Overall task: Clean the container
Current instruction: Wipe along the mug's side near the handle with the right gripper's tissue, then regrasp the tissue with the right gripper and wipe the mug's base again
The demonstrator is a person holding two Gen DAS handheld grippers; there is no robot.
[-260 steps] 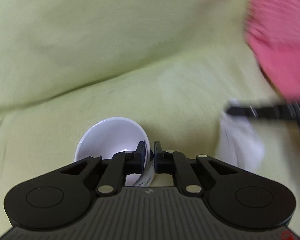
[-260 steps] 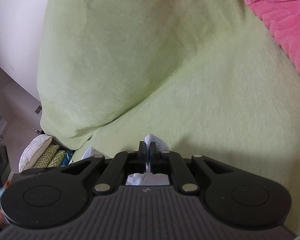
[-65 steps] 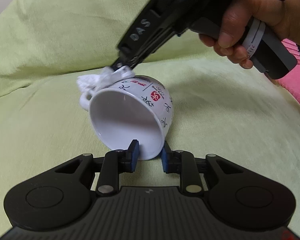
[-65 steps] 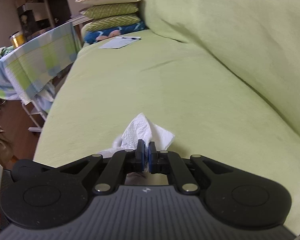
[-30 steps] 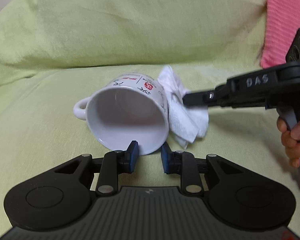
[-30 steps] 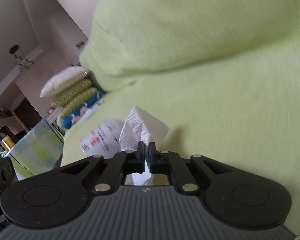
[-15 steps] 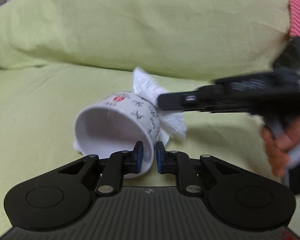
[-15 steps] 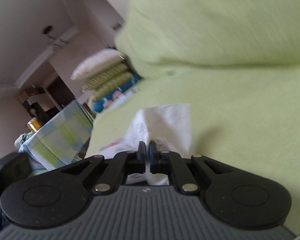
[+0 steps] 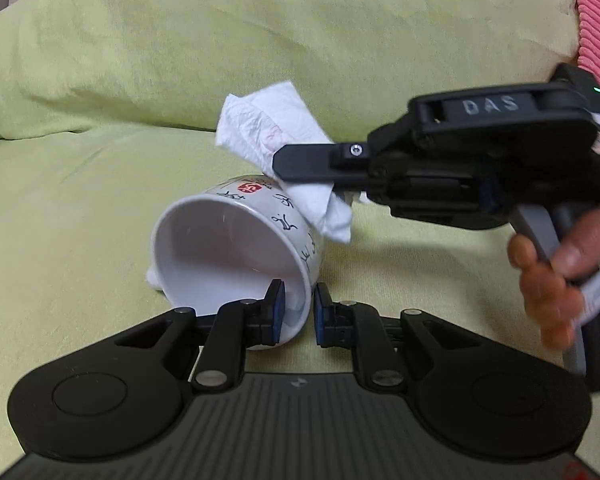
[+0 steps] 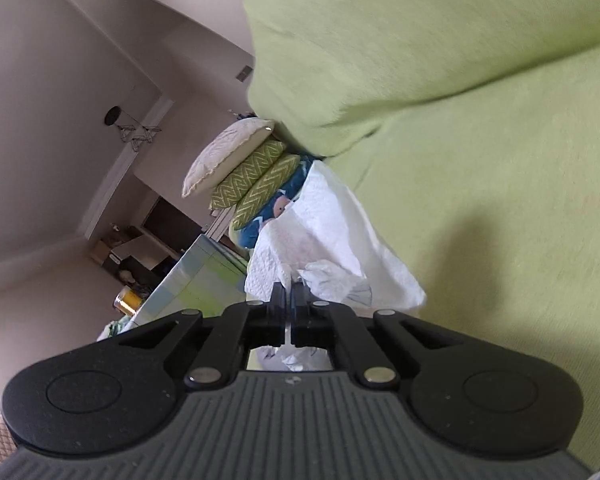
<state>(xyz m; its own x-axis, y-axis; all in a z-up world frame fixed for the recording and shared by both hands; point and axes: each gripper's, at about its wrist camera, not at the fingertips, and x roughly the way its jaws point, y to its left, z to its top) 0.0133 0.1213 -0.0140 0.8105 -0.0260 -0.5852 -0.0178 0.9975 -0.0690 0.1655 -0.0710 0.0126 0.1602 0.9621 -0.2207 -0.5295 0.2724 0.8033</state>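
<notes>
A white mug (image 9: 228, 248) with black lettering and a red seal lies tilted on the green sofa seat (image 9: 60, 216), its mouth facing me. My left gripper (image 9: 298, 312) is shut on the mug's lower rim, one finger inside and one outside. My right gripper (image 9: 280, 164) reaches in from the right, held by a person's hand (image 9: 556, 268). It is shut on a crumpled white paper towel (image 9: 276, 128) that rests against the mug's upper outer wall. In the right wrist view the right gripper (image 10: 288, 292) pinches the paper towel (image 10: 324, 228); the mug is hidden there.
A green back cushion (image 9: 300, 40) rises behind the mug, and a pink blanket (image 9: 596, 20) lies at the upper right. Past the sofa's far end are stacked pillows (image 10: 244, 168) and a table with a checked cloth (image 10: 196, 280).
The right gripper has carried the towel from the mug's right side up onto its upper wall. The left gripper has turned the mug, so its handle now points lower left.
</notes>
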